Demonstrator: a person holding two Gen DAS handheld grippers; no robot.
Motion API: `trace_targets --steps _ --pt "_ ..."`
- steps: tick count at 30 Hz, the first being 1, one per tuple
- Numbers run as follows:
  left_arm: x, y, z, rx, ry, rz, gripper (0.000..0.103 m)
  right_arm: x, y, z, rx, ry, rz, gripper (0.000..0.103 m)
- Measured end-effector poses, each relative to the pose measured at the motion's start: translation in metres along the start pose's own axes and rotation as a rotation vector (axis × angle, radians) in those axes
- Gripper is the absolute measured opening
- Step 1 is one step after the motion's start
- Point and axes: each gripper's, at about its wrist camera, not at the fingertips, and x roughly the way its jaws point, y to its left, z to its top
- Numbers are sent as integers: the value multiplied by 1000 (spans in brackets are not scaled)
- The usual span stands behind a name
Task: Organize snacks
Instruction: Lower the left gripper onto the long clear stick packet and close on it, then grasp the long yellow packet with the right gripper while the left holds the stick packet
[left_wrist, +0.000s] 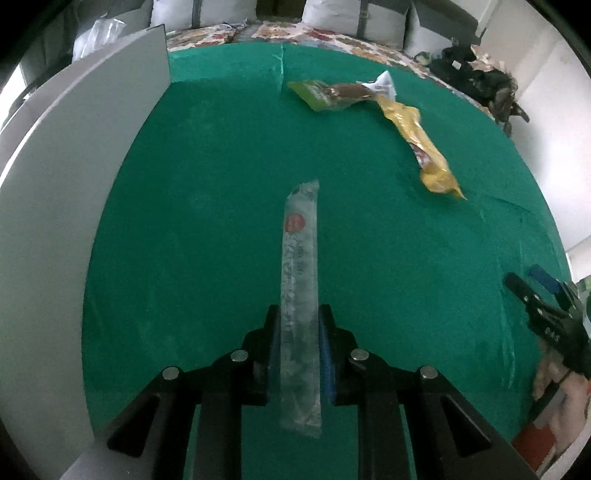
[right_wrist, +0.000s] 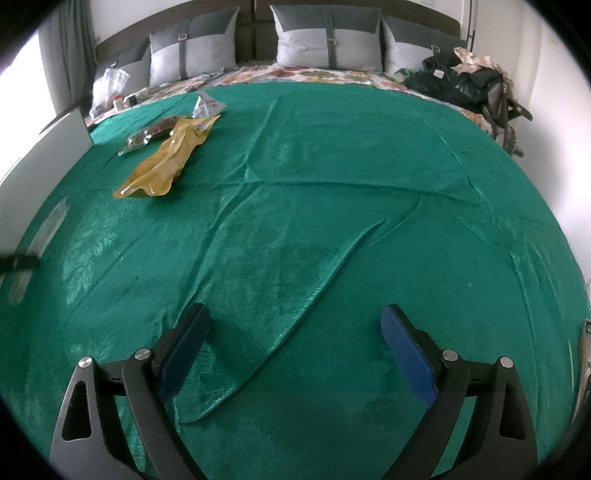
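Three snack packets we count on the green blanket (right_wrist: 332, 206): a long clear packet (left_wrist: 300, 280) lying lengthwise between the narrowed jaws of our left gripper (left_wrist: 300, 321), whose pads press its sides, plus a yellow packet (right_wrist: 166, 162) and a brown-and-green packet (left_wrist: 332, 94) touching each other well beyond it. Our right gripper (right_wrist: 295, 328) hangs over bare blanket, jaws spread wide and holding nothing. We note a white panel (left_wrist: 55, 206) standing upright along the blanket's left edge.
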Motion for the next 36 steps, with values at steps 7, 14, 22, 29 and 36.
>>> trace_targets --steps 7,14,22,29,36 --pt "10 11 7 -6 -101 122 82 0 0 0 0 0 0 96" --pt "23 25 10 8 -196 181 103 0 0 0 0 0 0 96" --pt "23 27 10 13 -220 173 103 -1 1 0 -1 7 -8 94" --pt "22 27 10 12 -220 171 103 1 18 54 245 -22 187 94" --pt "22 27 10 11 -220 170 103 78 121 133 29 191 200 94"
